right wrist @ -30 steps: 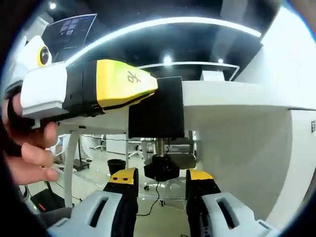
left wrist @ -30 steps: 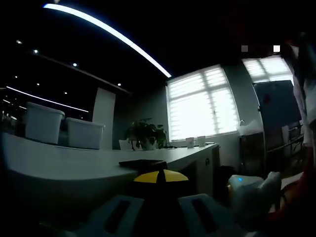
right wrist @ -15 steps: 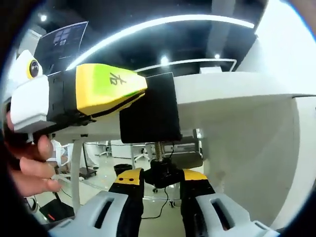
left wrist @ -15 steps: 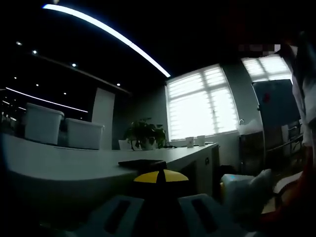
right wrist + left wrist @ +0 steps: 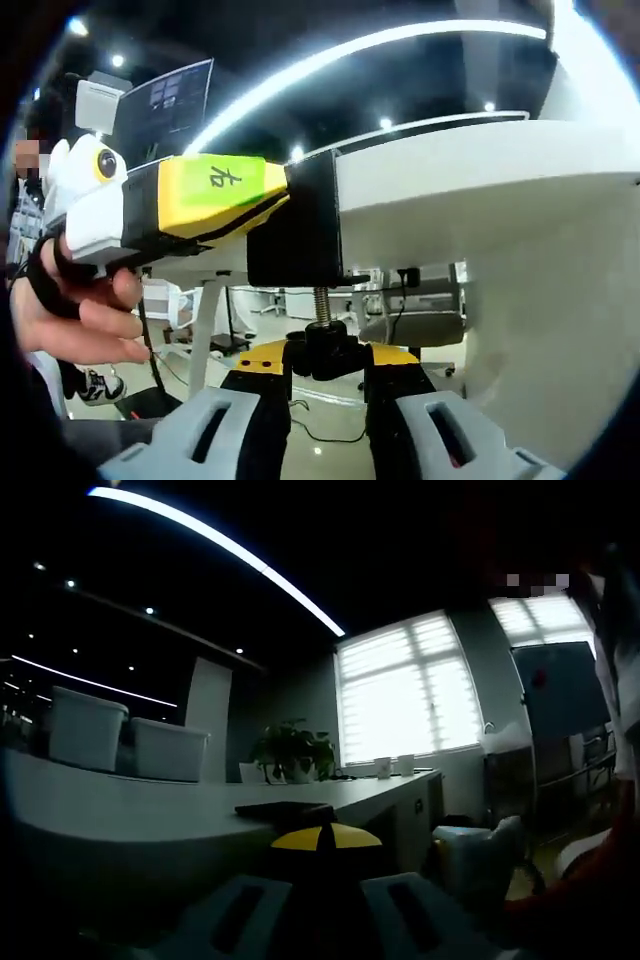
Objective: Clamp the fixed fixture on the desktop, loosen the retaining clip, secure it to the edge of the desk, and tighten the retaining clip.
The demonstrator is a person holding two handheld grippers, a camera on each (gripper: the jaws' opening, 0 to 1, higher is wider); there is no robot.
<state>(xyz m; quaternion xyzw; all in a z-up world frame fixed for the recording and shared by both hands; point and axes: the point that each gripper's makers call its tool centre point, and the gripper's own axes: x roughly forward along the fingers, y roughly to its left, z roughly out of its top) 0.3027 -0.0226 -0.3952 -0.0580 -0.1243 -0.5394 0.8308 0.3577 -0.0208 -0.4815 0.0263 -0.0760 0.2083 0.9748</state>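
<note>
My left gripper point(image 5: 262, 205) is closed on the black fixture point(image 5: 297, 225), holding it seated over the desk point(image 5: 470, 165) edge so it cannot slip; my right gripper point(image 5: 328, 360) grips the knob point(image 5: 323, 348) under the screw point(image 5: 321, 304), placed to tighten the clip; the desk is white and smooth; beyond it, a plant point(image 5: 292, 750) and bright window point(image 5: 405, 690) in a dim office.

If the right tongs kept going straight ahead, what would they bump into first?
The right tongs are already round the black screw knob under the black clamp fixture. Pushing on, they would probably press further onto that knob; depth is hard to judge.
</note>
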